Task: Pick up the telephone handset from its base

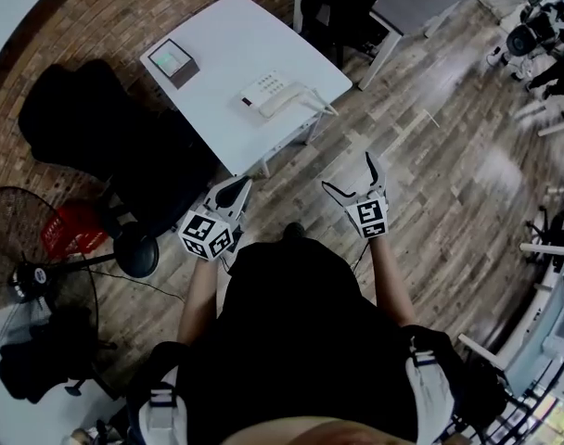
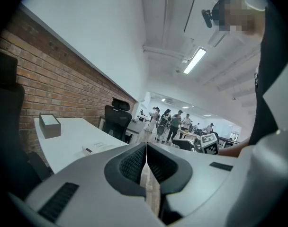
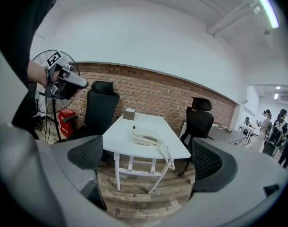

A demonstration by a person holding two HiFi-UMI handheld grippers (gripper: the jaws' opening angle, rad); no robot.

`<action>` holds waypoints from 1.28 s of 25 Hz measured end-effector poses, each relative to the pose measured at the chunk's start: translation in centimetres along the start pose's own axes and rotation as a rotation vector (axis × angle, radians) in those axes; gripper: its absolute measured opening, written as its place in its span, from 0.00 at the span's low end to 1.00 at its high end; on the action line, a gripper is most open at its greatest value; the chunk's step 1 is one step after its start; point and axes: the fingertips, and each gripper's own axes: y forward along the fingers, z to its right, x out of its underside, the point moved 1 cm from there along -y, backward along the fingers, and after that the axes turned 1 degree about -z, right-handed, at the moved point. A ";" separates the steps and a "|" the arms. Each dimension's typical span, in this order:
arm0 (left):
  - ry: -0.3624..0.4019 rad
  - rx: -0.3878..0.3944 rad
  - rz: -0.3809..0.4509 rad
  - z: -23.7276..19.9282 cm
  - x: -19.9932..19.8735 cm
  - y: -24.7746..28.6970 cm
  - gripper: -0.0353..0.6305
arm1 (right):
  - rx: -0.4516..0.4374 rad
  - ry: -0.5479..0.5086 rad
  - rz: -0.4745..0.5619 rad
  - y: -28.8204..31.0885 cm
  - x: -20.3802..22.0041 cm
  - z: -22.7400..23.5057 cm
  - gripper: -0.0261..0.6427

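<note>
White corded telephone handset (image 3: 146,137) lies on its white base (image 1: 261,89) near the edge of the white table (image 1: 217,35), small and blurry from the head view. Left gripper (image 2: 146,150) has its fingers pressed together on nothing; right gripper (image 3: 151,167) is spread wide and empty, and both are well apart from the table

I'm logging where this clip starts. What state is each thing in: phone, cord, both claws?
Handset: resting on its base, not lifted.
Cord: hanging over the table edge.
Left gripper: claw shut, empty.
Right gripper: claw open, empty, apart from the table.
</note>
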 end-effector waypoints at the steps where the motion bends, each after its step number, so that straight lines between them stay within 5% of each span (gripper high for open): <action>1: -0.002 -0.014 0.002 0.0 0.1 0.0 0.08 | -0.009 -0.003 0.002 0.3 0.1 0.2 0.89; 12: -0.028 -0.105 0.004 -0.7 0.9 -0.3 0.08 | -0.094 -0.056 0.009 3.8 0.0 0.6 0.89; 21: -0.028 -0.059 -0.003 -2.9 0.2 2.1 0.08 | -0.069 -0.091 -0.035 5.7 0.0 2.0 0.88; 32: -0.027 -0.018 -0.010 -10.6 -2.8 4.4 0.08 | -0.022 -0.095 -0.114 11.5 -1.4 3.3 0.87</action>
